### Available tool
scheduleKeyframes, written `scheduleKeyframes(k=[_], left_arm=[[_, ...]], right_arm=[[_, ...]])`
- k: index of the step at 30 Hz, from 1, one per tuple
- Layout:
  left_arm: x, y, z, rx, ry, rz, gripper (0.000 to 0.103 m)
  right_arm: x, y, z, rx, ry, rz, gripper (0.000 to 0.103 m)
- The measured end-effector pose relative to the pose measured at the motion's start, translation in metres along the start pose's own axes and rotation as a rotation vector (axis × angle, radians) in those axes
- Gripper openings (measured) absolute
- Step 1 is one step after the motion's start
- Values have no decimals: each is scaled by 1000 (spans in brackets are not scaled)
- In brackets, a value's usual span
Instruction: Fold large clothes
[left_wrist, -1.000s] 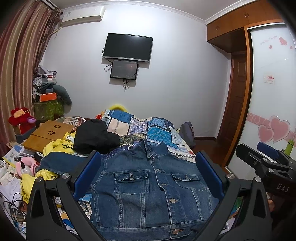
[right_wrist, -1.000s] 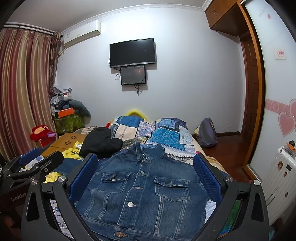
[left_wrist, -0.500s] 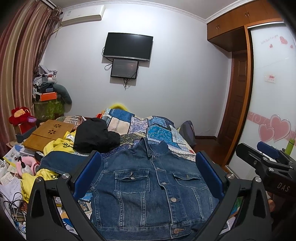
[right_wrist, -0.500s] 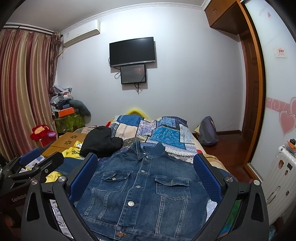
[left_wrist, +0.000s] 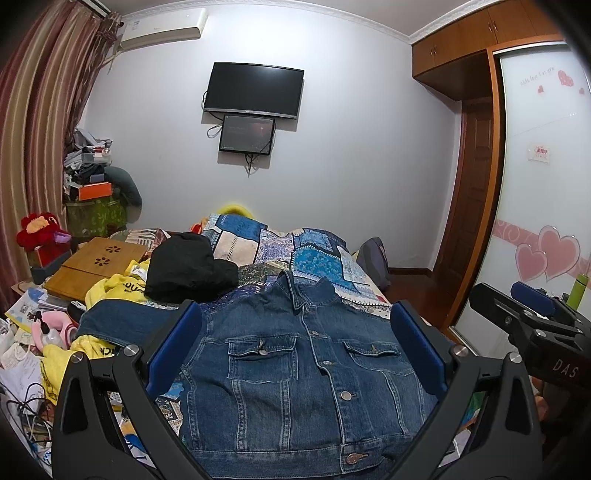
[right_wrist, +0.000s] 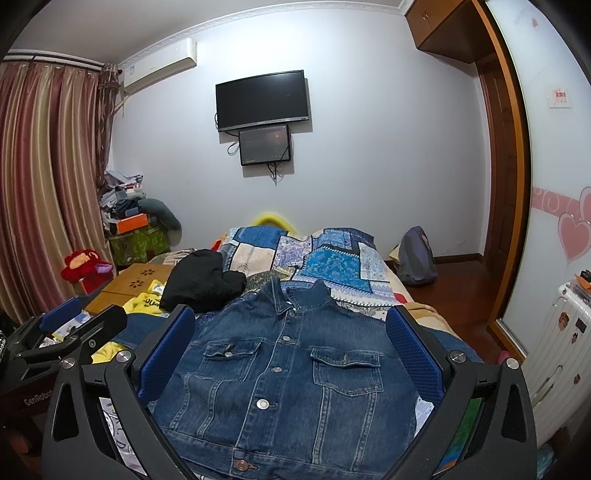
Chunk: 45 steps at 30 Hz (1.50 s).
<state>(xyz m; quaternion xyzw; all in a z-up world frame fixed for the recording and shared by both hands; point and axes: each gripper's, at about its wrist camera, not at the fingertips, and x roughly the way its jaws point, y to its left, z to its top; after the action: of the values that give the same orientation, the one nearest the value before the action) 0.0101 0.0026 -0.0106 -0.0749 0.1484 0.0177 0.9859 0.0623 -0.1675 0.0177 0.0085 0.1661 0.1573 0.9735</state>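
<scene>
A blue denim jacket (left_wrist: 295, 373) (right_wrist: 291, 380) lies buttoned and front-up on the bed, collar toward the far wall. One sleeve (left_wrist: 125, 321) stretches out to the left. My left gripper (left_wrist: 295, 347) hovers over the jacket's hem, open, with nothing between its blue pads (left_wrist: 173, 347). My right gripper (right_wrist: 290, 347) hangs beside it on the right, also open and empty; it shows in the left wrist view (left_wrist: 532, 321), and the left one shows in the right wrist view (right_wrist: 74, 328).
A black garment (left_wrist: 188, 267) and yellow clothes (left_wrist: 118, 286) lie left of the collar on the patchwork quilt (left_wrist: 314, 254). A wooden lap desk (left_wrist: 96, 266), papers and cables crowd the left edge. A backpack (right_wrist: 415, 258) and a white suitcase (right_wrist: 561, 354) stand on the floor at right.
Both grippers stay open; the views have shifted only slightly, and the jacket has not moved.
</scene>
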Motion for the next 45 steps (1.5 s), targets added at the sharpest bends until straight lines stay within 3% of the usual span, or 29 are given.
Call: scheduleKeyframes(k=[19, 30, 34, 40, 45], left_arm=[[10, 6, -2, -9, 23, -8, 102], [42, 25, 7, 6, 42, -4, 103], [61, 45, 14, -8, 46, 51, 103], [99, 107, 28, -51, 48, 176, 103], [142, 179, 29, -118, 152, 287, 103]], right_arm=[[10, -3, -1, 6, 35, -10, 103], [39, -7, 9, -35, 52, -54, 103], [59, -13, 14, -48, 67, -79, 103], [100, -24, 24, -49, 118, -71, 103], [142, -26, 23, -79, 205, -76, 103]])
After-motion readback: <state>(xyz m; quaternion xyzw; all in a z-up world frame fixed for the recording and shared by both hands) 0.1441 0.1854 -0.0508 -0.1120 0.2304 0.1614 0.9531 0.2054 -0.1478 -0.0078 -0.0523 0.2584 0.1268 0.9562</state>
